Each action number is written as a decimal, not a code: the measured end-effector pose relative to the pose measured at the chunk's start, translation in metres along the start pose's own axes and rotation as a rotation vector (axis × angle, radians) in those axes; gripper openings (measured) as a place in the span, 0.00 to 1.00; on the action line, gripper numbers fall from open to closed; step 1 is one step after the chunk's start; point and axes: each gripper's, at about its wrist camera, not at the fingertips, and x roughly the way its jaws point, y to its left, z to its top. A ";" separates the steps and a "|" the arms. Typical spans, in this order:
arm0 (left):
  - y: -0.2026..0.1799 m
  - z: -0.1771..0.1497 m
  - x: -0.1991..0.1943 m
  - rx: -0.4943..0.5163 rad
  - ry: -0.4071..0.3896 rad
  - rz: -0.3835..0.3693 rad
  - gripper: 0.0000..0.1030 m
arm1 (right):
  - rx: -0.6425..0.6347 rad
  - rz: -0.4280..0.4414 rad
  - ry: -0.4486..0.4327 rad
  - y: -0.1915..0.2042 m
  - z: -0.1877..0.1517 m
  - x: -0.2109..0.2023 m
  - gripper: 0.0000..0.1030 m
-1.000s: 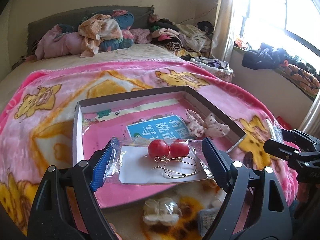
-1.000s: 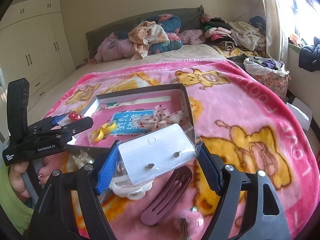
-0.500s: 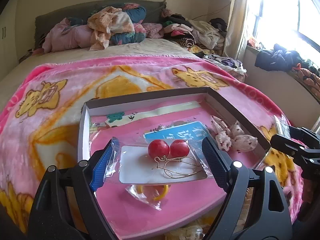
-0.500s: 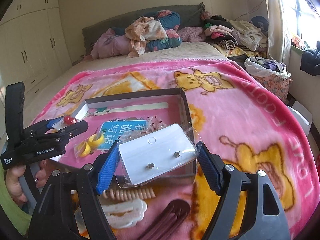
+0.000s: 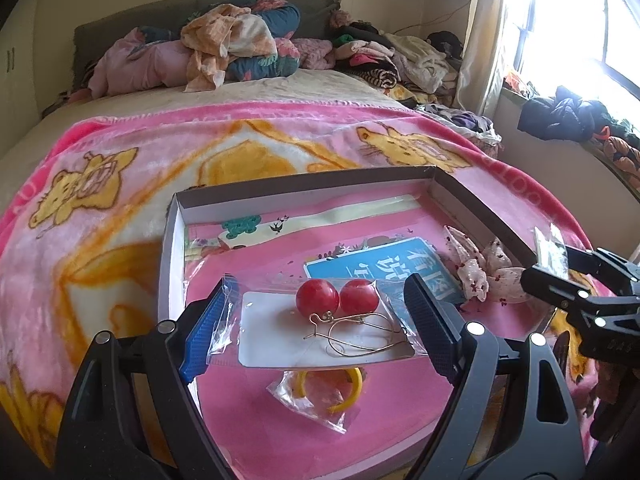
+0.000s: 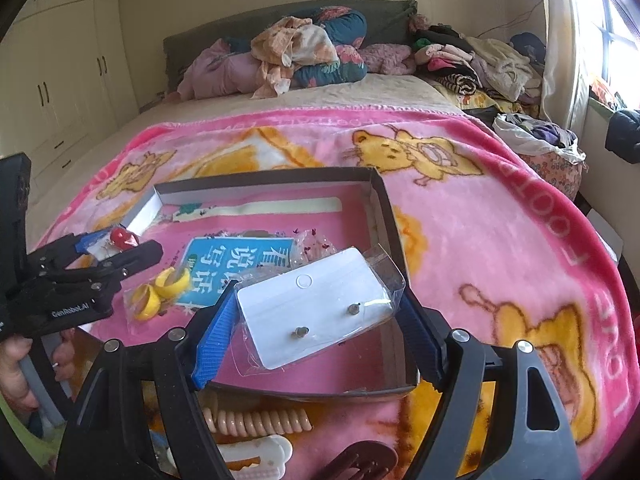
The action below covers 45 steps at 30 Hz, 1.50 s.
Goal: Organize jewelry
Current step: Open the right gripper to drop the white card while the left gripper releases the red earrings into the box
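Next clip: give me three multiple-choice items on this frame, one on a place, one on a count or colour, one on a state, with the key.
1. Where does the bagged yellow ring lie?
A. inside the shallow box
B. on the pillows
C. on the windowsill

2. How many red balls are on the earring card in the left gripper?
A. one
B. two
C. four

3. What is the right gripper doing?
A. hanging open with nothing in it
B. clamping a comb
C. clamping a bagged stud card by its edges

Key: 1 A, the ring rests on the box's pink floor; 2 B, two balls sit side by side; 3 C, the pads press the bag's sides.
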 end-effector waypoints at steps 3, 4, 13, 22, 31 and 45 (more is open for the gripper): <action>0.001 -0.001 0.002 -0.001 0.002 -0.002 0.73 | -0.005 -0.003 0.010 0.001 -0.003 0.004 0.72; 0.001 -0.001 0.003 -0.001 0.003 -0.002 0.73 | -0.008 -0.005 0.014 0.001 -0.004 0.006 0.72; -0.002 -0.004 0.006 0.016 0.006 -0.004 0.73 | -0.007 -0.010 0.042 0.003 -0.013 0.015 0.74; -0.003 -0.007 0.005 0.018 0.005 -0.007 0.73 | 0.007 -0.005 0.025 0.002 -0.017 0.004 0.81; -0.004 -0.006 0.005 0.019 0.005 -0.004 0.75 | 0.035 0.001 -0.033 -0.005 -0.015 -0.016 0.90; -0.008 -0.009 -0.020 0.015 -0.035 0.011 0.89 | 0.082 0.003 -0.095 -0.012 -0.024 -0.049 0.92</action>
